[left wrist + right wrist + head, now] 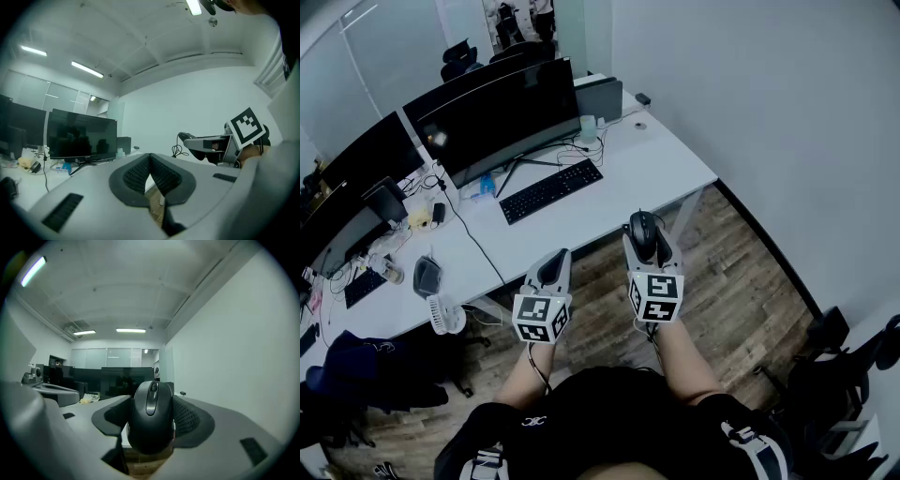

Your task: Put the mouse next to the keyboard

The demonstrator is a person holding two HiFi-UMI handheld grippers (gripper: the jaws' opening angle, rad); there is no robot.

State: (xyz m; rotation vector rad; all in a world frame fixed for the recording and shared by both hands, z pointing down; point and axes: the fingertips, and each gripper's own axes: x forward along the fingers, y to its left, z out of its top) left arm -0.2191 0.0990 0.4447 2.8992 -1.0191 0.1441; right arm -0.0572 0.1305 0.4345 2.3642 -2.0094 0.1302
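The right tool (649,242) grips the mouse (151,418), off the surface's (656,169) near edge. The left tool (551,267) is closed, empty. The mouse is not by the keyboard (551,190) yet.

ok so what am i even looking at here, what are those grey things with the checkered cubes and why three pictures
No robot: a person holds a gripper in each hand. One picture comes from a head camera looking down; the other two from cameras riding on the grippers. The right gripper clamps a black computer mouse between its fingers, not yet at the white desk. The left gripper is shut and empty. On the desk stand a black keyboard and a wide monitor.
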